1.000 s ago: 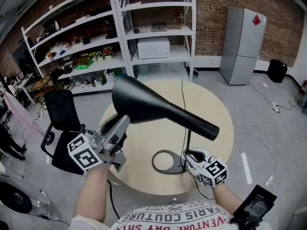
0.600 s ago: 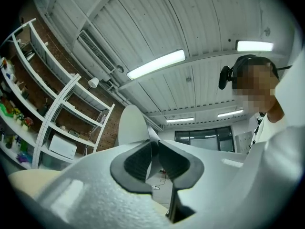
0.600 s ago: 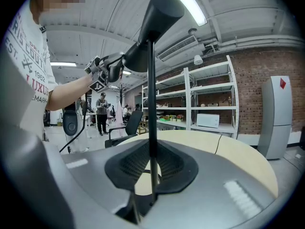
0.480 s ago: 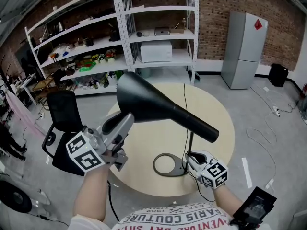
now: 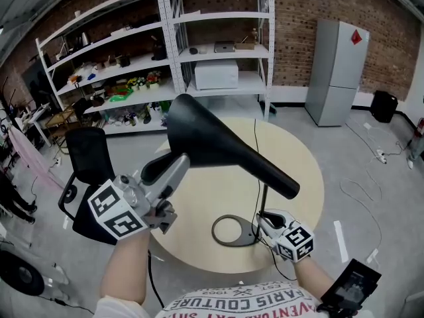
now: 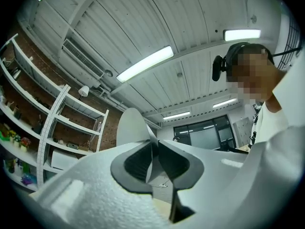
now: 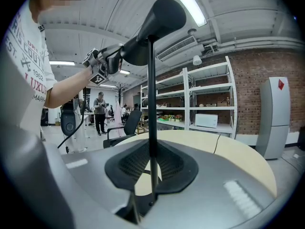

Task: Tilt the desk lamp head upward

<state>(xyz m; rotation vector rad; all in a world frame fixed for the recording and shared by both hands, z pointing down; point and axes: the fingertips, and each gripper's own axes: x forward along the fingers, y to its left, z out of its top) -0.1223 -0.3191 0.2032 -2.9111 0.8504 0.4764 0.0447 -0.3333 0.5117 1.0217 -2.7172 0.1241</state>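
while the left gripper (image 5: 173, 166) at 8 o'clock clamps the rim of the black desk lamp head (image 5: 218, 144), raised over the round table (image 5: 301, 158) with its mouth toward 11 o'clock, the right gripper (image 5: 263, 218) at 5 o'clock pinches the lamp pole (image 5: 262, 196), and the shirt (image 5: 245, 301) at 6 o'clock reads "paris couture" and "1962".

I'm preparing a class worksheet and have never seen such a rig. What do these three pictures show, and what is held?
No robot: a person holds a hand-held gripper in each hand. The head view looks down from a camera on the person's head; the other two cameras ride on the hand-held grippers. On the round table stands a desk lamp. The left hand-held gripper is clamped on the rim of the lamp head, the right hand-held gripper on the pole above the ring base.
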